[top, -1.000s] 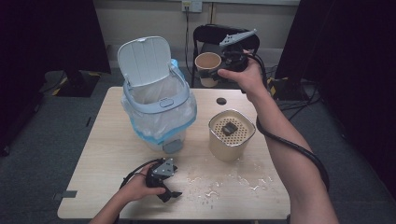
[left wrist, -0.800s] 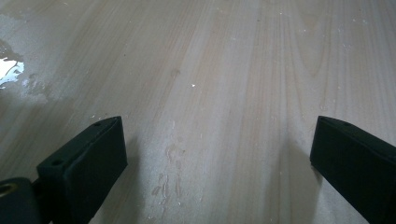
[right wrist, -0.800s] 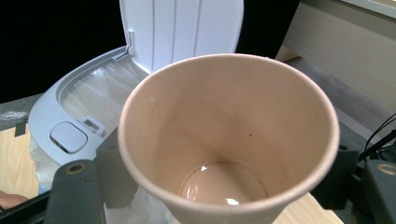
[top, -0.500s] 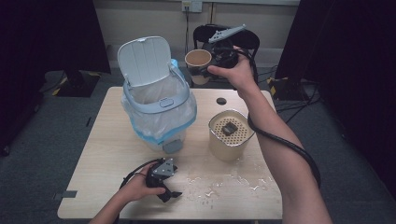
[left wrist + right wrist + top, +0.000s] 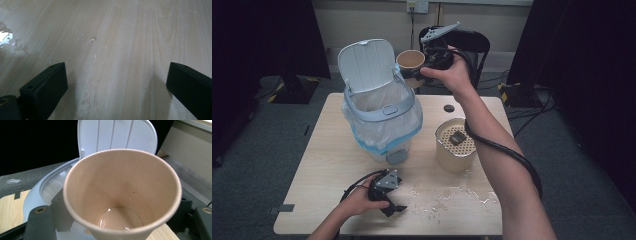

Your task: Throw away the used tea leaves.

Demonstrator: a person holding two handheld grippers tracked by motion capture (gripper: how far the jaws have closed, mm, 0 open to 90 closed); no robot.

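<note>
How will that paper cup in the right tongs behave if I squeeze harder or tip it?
The paper cup looks thin-walled, so a harder squeeze from the right tongs would probably buckle it. It seems light, nearly empty. A little liquid shows at its bottom, so tipping would likely dribble it toward the bin.

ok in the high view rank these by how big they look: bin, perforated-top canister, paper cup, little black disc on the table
1. bin
2. perforated-top canister
3. paper cup, though it is held up off the table, so its look against the canister is less sure
4. black disc
</note>
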